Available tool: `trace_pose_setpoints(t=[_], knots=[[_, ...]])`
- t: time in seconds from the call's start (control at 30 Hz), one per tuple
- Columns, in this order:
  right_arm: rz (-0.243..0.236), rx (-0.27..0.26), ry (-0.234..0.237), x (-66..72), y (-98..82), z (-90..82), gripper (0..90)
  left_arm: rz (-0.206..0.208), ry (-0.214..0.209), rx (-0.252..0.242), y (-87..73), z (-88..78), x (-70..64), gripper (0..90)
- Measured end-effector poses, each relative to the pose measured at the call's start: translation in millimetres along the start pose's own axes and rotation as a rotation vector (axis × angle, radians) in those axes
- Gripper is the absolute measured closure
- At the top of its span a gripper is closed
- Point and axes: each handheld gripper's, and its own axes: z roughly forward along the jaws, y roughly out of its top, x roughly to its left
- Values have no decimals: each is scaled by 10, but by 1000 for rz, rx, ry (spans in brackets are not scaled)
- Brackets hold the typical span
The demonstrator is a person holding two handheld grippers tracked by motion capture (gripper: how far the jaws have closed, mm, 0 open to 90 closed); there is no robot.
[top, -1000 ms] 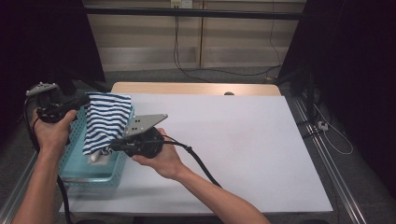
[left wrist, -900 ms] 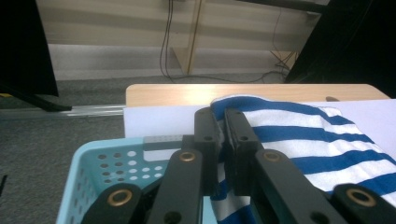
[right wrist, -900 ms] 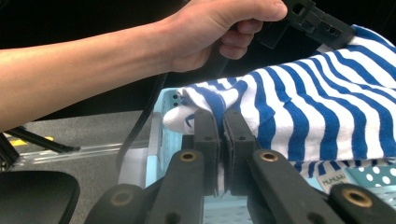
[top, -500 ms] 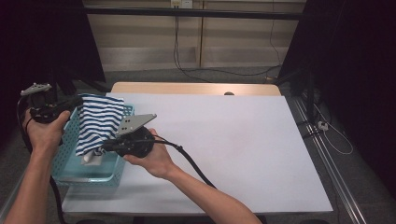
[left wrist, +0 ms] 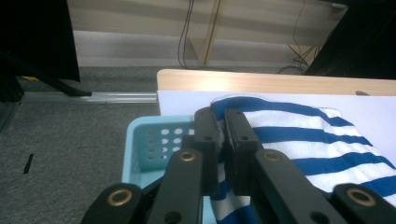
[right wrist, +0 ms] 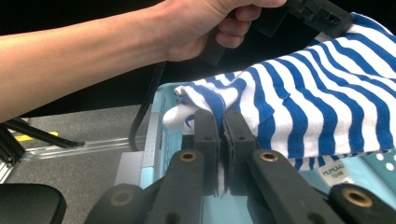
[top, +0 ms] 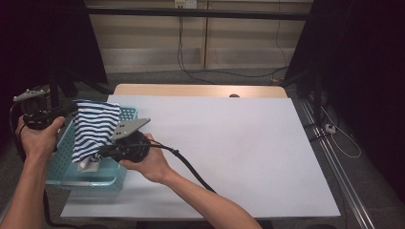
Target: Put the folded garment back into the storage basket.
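Observation:
A blue-and-white striped cloth (top: 93, 129) hangs stretched between my two grippers, over a light blue perforated basket (top: 86, 180) at the table's left edge. My left gripper (top: 71, 109) is shut on the cloth's upper far corner; in the left gripper view its jaws (left wrist: 223, 135) pinch the cloth (left wrist: 308, 144) above the basket (left wrist: 149, 140). My right gripper (top: 99, 152) is shut on the lower near edge. In the right gripper view its jaws (right wrist: 222, 135) clamp the cloth (right wrist: 317, 102), whose lower part sags into the basket (right wrist: 161, 140).
A white sheet (top: 239, 143) covers the table to the right of the basket, with a wooden strip (top: 200, 90) along the far edge. The right gripper's cable (top: 191, 169) trails across the sheet. A metal rail (top: 329, 157) runs along the table's right side.
Both hands have moved left and slightly down with the cloth, from partly over the white sheet to over the basket. Both grips stay the same.

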Motion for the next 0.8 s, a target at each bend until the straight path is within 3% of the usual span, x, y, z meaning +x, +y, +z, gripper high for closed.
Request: trace_pose_setpoints(t=[0.8], knots=[[17, 28, 24, -22, -89, 286, 865, -20, 29, 41, -156, 25, 228, 852]])
